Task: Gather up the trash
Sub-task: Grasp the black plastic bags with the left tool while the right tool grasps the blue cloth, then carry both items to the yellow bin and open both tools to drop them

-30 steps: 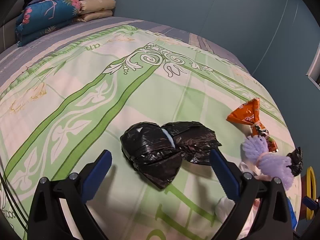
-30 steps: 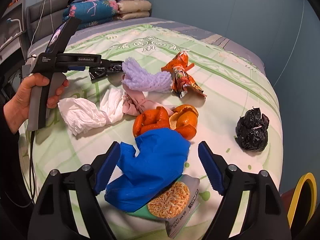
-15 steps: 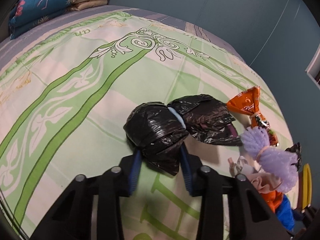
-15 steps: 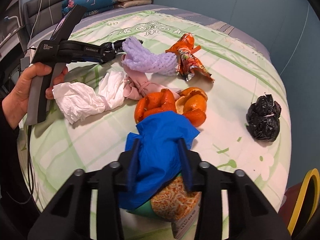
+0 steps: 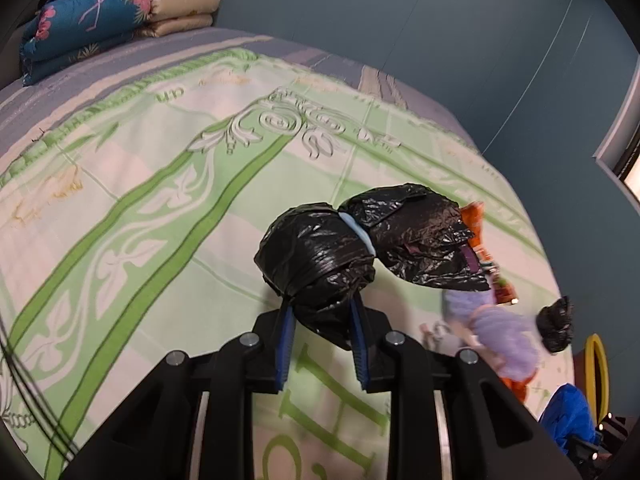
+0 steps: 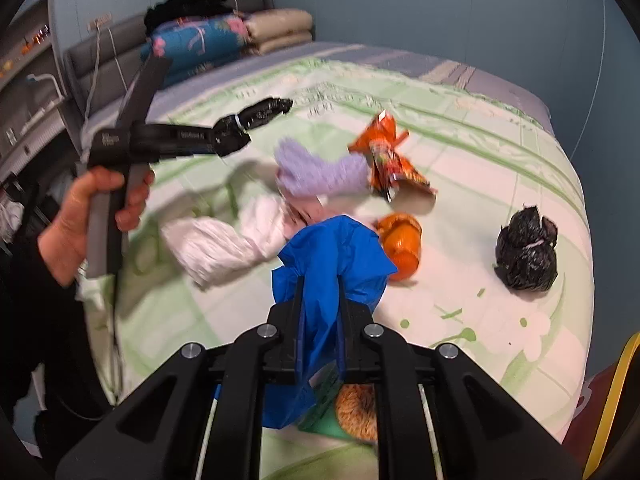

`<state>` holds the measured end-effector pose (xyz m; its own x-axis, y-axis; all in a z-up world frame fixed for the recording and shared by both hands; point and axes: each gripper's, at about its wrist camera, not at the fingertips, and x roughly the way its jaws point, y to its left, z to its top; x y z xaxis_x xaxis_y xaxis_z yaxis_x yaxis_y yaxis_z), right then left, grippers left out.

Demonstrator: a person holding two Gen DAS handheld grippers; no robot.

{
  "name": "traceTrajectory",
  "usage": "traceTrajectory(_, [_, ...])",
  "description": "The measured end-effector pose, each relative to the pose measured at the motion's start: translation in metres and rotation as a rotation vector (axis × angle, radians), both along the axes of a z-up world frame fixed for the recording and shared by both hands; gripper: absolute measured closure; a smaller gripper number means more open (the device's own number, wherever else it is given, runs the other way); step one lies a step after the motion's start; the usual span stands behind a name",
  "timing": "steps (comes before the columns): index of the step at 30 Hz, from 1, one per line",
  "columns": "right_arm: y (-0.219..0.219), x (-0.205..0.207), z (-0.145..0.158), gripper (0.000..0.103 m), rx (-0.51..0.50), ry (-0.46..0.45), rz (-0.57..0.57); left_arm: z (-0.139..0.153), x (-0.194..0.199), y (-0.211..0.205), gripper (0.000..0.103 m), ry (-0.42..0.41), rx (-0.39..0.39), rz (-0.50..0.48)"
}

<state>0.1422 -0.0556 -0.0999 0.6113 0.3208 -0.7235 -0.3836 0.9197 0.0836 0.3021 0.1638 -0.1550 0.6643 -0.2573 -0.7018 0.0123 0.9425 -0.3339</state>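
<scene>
Black bag point(image 5: 320, 256) mid-bed point(image 5: 160, 208), gripper-clamped point(image 5: 320, 320)

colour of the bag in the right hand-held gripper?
Blue: the plastic bag pinched in the right hand-held gripper. Shows best in the right wrist view.

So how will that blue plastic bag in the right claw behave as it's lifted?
Likely floppy: the blue plastic bag droops in folds on both sides of the right claw. Probably light, since it bunches up loosely. The thin film looks slippery and might slide out.
</scene>
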Motion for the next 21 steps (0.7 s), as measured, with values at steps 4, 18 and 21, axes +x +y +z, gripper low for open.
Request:
traceTrajectory(4, [-0.009, -0.008, 0.019, 0.092, 0.065, -0.012, 0.003, 0.015, -0.014, 0.002, 0.080, -0.028, -0.004, 0.007])
traceTrajectory(18, [-0.052, -0.038, 0.054, 0.092, 0.122, -0.102, -0.061, 0.059, -0.056, 0.004, 0.080, -0.104, -0.028, 0.028])
traceTrajectory(21, [-0.060, -0.044, 0.059, 0.092, 0.128, -0.118, -0.073, 0.070, -0.062, 0.000, 0.080, -0.119, -0.026, 0.026])
